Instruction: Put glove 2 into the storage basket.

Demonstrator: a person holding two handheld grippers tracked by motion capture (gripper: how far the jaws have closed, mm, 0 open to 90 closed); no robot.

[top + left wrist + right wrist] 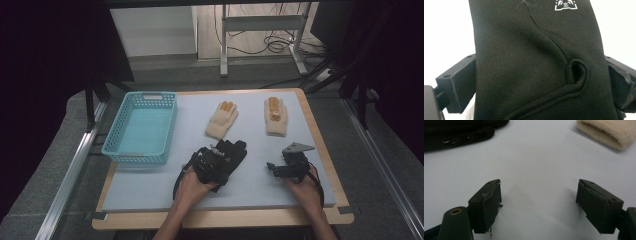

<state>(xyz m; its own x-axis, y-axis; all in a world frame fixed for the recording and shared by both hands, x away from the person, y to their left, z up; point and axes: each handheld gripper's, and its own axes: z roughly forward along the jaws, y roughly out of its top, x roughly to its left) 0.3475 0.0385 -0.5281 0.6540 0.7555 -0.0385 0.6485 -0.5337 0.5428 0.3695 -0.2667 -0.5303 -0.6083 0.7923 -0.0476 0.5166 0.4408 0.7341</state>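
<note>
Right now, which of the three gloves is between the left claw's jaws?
The black glove, nearest the person; the two beige gloves lie farther back, untouched.

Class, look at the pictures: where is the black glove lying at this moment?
In the high view the black glove lies near the middle of the grey mat, under the left gripper, in front of the left beige glove.

On the bench [150, 192] lies a mat [250, 185]. A basket [141, 127] sits at the mat's left edge. To its right, toward the far side, two knit gloves [221, 120] [276, 116] lie side by side, apart. Nearer the person, a black glove [231, 152] lies between basket and right gripper [276, 167], with the left gripper [212, 160] on it.
</note>
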